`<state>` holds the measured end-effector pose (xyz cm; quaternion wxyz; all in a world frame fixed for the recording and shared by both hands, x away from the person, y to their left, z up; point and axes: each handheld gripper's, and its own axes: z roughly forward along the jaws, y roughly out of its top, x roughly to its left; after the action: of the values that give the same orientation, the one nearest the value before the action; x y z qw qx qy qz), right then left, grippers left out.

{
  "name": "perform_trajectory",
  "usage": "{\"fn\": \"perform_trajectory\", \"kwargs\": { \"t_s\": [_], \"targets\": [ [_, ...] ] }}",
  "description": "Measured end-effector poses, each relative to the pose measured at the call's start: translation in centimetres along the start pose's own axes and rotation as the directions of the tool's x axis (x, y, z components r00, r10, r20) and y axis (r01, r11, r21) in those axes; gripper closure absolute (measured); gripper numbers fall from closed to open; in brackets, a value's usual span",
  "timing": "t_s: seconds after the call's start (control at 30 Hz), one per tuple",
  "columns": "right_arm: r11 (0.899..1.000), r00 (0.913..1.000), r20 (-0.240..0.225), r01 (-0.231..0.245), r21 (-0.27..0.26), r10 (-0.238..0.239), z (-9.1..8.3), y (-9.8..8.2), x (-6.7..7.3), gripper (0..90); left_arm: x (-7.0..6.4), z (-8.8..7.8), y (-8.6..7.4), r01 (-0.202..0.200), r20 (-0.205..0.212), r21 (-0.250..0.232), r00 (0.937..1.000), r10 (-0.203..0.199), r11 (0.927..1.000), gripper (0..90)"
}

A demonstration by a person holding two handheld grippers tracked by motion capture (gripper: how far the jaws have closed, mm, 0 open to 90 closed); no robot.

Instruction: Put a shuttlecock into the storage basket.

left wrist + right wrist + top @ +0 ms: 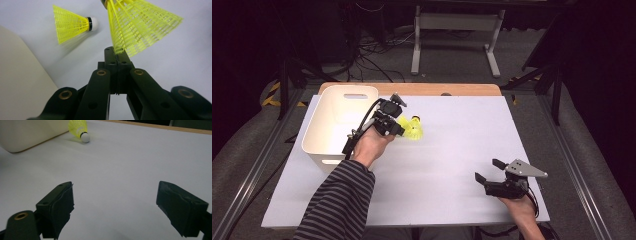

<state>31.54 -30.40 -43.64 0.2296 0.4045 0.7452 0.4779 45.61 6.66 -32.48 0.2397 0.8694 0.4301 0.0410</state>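
1. My left tongs (117, 53) are pinching the skirt edge of a yellow shuttlecock (140, 25), just beside the white bin (339, 122).
2. A second yellow shuttlecock (71, 25) lies on the table (452, 145) close by, near the bin's wall.
3. My right tongs (115, 205) are spread wide with nothing between them, low over the table's near right part, well apart from both shuttlecocks.
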Motion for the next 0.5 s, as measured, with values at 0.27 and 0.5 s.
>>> {"fn": "perform_trajectory", "kwargs": {
  "t_s": [0.27, 0.5],
  "targets": [
    [1.000, 1.0000, 0.000, 0.001, 0.000, -0.001, -0.01, 0.00, 0.01, 14.8, 0.26, -0.37, -0.16, 0.003, -0.006, -0.002, 1.0000, -0.003, 1.0000, 90.0],
    [1.000, 1.0000, 0.000, 0.003, 0.000, -0.003, 0.00, -0.01, 0.03, 14.8, 0.52, -0.78, -0.29, 0.006, -0.006, -0.005, 1.0000, -0.006, 1.0000, 90.0]
  ]
}}
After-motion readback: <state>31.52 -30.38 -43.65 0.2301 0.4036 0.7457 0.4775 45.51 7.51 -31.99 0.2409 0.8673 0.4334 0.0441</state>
